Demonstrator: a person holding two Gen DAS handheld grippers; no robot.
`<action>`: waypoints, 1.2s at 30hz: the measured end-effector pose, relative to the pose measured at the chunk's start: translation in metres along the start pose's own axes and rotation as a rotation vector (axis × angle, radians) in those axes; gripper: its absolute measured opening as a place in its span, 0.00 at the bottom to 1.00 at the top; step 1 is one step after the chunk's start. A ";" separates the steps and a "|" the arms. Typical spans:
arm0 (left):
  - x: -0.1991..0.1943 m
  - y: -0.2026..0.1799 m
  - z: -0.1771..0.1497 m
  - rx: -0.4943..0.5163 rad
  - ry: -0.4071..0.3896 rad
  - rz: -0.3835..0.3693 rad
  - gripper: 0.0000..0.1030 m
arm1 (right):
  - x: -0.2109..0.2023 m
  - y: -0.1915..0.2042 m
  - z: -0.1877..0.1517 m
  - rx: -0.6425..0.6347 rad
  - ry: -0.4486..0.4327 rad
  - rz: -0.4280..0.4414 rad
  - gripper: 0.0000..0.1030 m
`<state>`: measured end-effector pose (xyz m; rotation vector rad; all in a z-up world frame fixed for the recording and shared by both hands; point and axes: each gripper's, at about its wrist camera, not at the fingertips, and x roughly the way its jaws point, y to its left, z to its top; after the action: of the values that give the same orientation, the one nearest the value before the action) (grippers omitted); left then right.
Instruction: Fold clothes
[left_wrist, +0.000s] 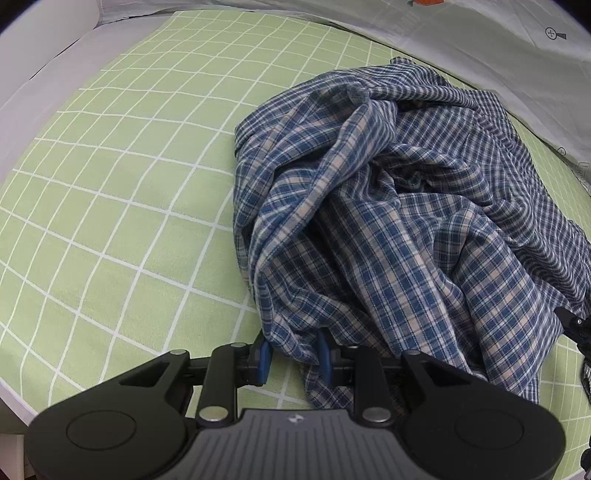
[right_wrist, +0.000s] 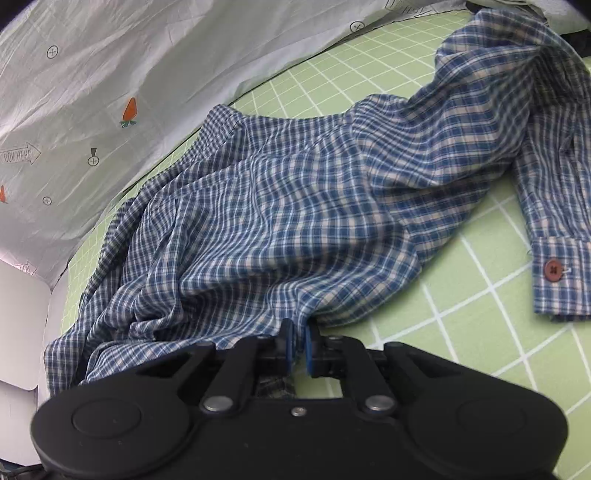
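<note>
We have the crumpled blue-and-cream plaid cotton shirt (left_wrist: 388, 221) heaped on the green white-gridded bedsheet (left_wrist: 110, 184), its long axis running away from both grippers toward the pale printed quilt (right_wrist: 110, 74) beyond it. The left gripper (left_wrist: 293, 356) has a bunched hem fold between its part-open blue pads, the right gripper (right_wrist: 300, 345) is clenched on the shirt's near edge, so both sit at the shirt's near end. We cannot tell collar from hem in the heap, and one buttoned cuff (right_wrist: 561, 277) is cut off at the frame edge.
</note>
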<state>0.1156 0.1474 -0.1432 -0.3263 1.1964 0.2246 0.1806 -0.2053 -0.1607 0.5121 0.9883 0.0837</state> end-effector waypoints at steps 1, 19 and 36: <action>0.000 0.000 0.000 -0.001 0.000 0.001 0.28 | -0.003 -0.001 0.004 -0.011 -0.017 -0.012 0.03; 0.001 0.004 0.009 -0.063 -0.005 0.009 0.31 | -0.046 -0.015 0.078 -0.253 -0.319 -0.268 0.52; -0.007 0.014 0.013 -0.047 -0.054 -0.013 0.02 | -0.021 -0.034 -0.023 -0.209 0.008 -0.145 0.02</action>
<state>0.1196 0.1646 -0.1345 -0.3670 1.1371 0.2493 0.1443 -0.2328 -0.1698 0.2484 1.0090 0.0588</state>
